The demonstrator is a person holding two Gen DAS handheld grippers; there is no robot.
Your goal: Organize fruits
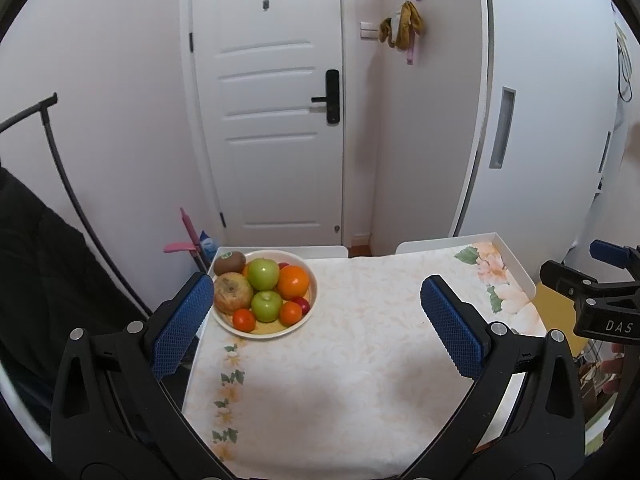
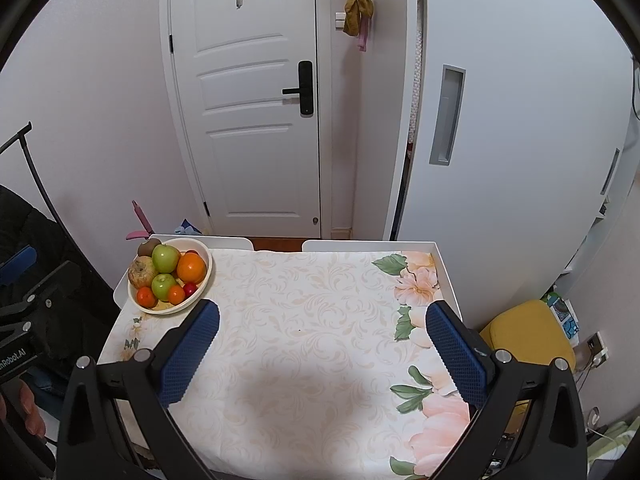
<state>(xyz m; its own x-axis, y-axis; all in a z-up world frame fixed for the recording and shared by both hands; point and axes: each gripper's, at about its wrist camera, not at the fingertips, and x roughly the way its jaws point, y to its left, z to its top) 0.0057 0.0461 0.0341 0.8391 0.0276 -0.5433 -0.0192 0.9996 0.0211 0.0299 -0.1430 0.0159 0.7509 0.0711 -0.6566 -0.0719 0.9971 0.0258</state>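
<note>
In the left wrist view, the left gripper was seen in the lower part of the frame with its blue fingers spread wide and nothing held between them. Just behind the left finger, at the left centre of the frame, a cream bowl was placed on the far left corner of the table, which was covered with a flowered cloth. In the bowl, a kiwi, a brownish apple, two green apples, a large orange and small tangerines were piled together. At the right edge of this frame, a part of the right gripper was visible.

In the right wrist view, the same bowl was found at the upper left of the table, well apart from the right gripper, whose pads were also opened wide and empty. A white door was seen behind the table
</note>
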